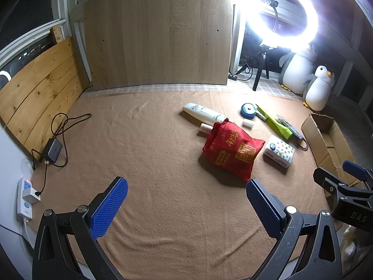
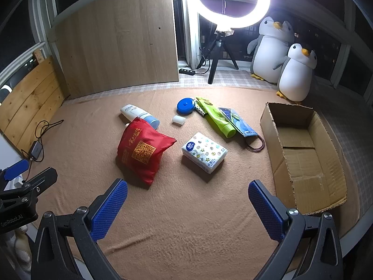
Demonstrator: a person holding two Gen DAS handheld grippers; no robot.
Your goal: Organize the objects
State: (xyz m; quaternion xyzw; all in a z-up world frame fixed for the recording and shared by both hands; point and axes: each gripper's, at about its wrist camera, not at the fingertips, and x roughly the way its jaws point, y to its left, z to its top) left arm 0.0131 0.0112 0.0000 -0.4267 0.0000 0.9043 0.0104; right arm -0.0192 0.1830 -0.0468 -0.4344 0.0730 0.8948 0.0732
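One red bag (image 2: 143, 149) with a QR code lies mid-blanket (image 2: 186, 221), one tissue pack (image 2: 204, 152) just beside it, one empty cardboard box (image 2: 303, 154) to the right. Behind lie one white bottle (image 2: 137, 114), one blue round case (image 2: 185, 105), one green tube (image 2: 218, 120). Two plush penguins (image 2: 296, 74) flank a ring light (image 2: 233, 2). Left gripper (image 1: 186, 207) and right gripper (image 2: 187, 208) hover with fingers spread wide, holding nothing.

A matt, fuzzy tan blanket (image 2: 186, 210) is seen under a shiny red cloth bag (image 2: 142, 150), a corrugated cardboard box (image 2: 310, 163) and a glossy plastic-wrapped tissue pack (image 2: 204, 151).
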